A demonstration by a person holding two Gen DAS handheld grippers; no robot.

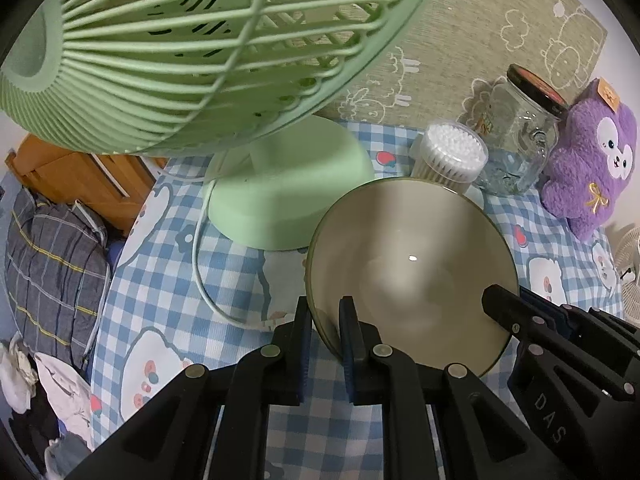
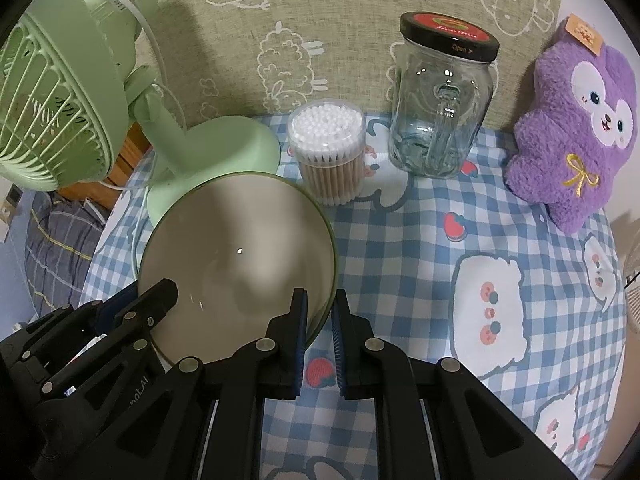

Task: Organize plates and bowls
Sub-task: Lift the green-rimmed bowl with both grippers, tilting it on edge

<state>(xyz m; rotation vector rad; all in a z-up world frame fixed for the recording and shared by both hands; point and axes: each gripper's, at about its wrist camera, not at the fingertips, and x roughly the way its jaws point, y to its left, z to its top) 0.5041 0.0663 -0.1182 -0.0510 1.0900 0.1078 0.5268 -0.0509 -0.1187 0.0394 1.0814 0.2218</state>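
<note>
Fan (image 1: pixel 192 52) head fills the left wrist view and runs off the top and left edges; its blades sit behind the grille, hard to make out. In the right wrist view that head is cut by the left edge. Bowl (image 1: pixel 408 264) near rim hides behind the left gripper (image 1: pixel 326 334) fingers, and its underside can't be seen. The swab tub (image 1: pixel 450 158) base drops behind the bowl rim. Plush (image 2: pixel 576 120) ear tag print is too small to read. At far right, a white grille (image 1: pixel 630 272) is clipped by the edge.
</note>
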